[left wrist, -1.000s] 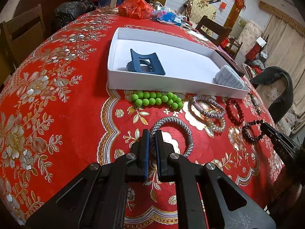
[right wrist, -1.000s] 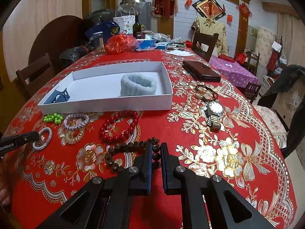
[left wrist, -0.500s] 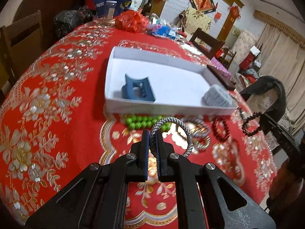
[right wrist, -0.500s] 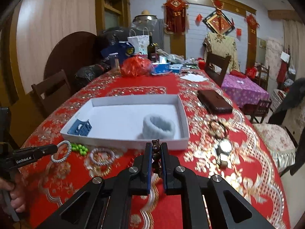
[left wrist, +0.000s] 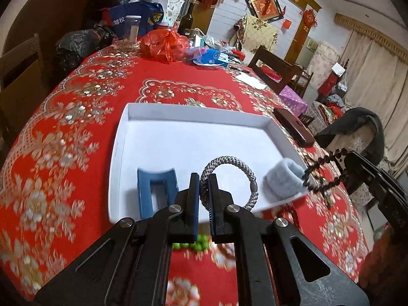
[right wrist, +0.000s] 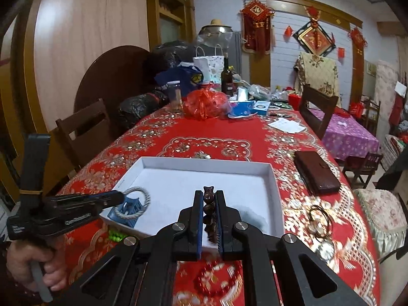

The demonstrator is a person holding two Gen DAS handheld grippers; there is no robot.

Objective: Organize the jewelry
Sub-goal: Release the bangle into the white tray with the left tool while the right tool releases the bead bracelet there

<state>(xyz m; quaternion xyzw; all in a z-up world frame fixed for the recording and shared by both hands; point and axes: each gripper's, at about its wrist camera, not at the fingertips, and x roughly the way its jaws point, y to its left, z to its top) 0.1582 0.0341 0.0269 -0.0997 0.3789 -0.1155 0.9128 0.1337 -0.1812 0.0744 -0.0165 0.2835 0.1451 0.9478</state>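
My left gripper (left wrist: 203,178) is shut on a grey braided bracelet (left wrist: 237,162) and holds it in the air over the near edge of the white tray (left wrist: 122,127). My right gripper (right wrist: 209,196) is shut on a dark wooden bead bracelet (right wrist: 208,199), also raised above the tray (right wrist: 204,160); the beads hang from it at the right of the left wrist view (left wrist: 323,176). In the tray lie a blue hair claw (left wrist: 155,186) and a pale blue scrunchie (left wrist: 283,178). The left gripper with its grey bracelet (right wrist: 137,199) shows at the left of the right wrist view.
Green beads (left wrist: 191,245) and a red bead bracelet (right wrist: 214,280) lie on the red cloth before the tray. A brown wallet (right wrist: 316,173), dark bangles (right wrist: 318,219) and a watch (right wrist: 325,250) lie to the right. Bags, a bottle and clutter stand at the far end.
Both grippers have lifted their bracelets off the cloth and moved forward over the tray's near edge. The dark beads now hang free beside the scrunchie.
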